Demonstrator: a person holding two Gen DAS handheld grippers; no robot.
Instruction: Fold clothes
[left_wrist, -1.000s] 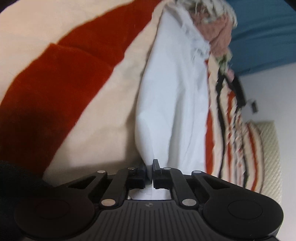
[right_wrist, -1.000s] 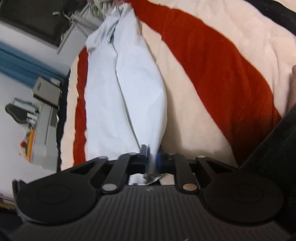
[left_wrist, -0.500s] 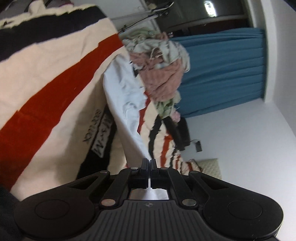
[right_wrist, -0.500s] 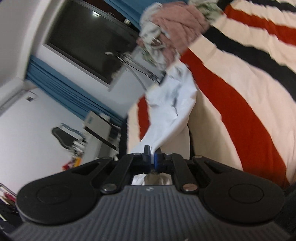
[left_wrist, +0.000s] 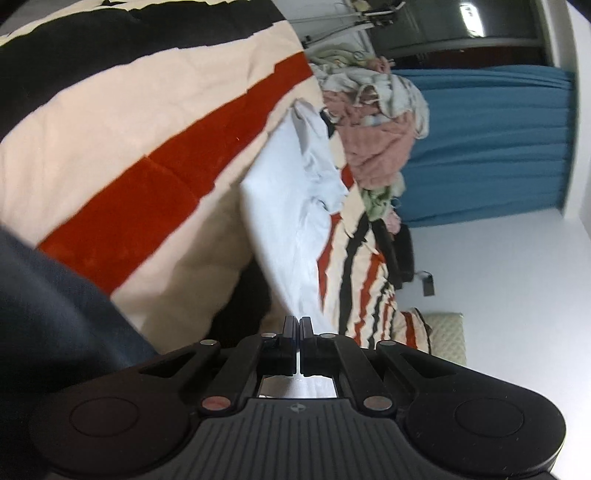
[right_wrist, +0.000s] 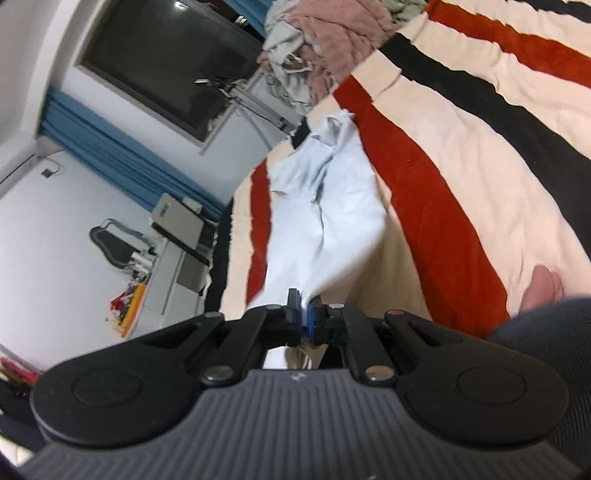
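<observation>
A pale blue-white garment (left_wrist: 291, 206) is stretched above a striped blanket (left_wrist: 140, 122) on a bed. My left gripper (left_wrist: 297, 326) is shut on one near corner of the cloth. In the right wrist view the same garment (right_wrist: 325, 221) runs away from me toward the far end of the bed, and my right gripper (right_wrist: 303, 314) is shut on its other near corner. The far end of the garment lies wrinkled by a heap of clothes. Both views are tilted sideways.
A heap of pink, white and green clothes (left_wrist: 373, 125) sits at the far end of the bed, also seen as the clothes heap (right_wrist: 325, 48). Blue curtains (left_wrist: 491, 147), a dark window (right_wrist: 162, 70), a desk with a chair (right_wrist: 118, 243) and a person's dark sleeve (right_wrist: 546, 350) are around.
Both grippers have lifted and tilted up from looking down at the cloth, so the room and clothes heap came into view. The garment now hangs stretched between them; both stay shut on it.
</observation>
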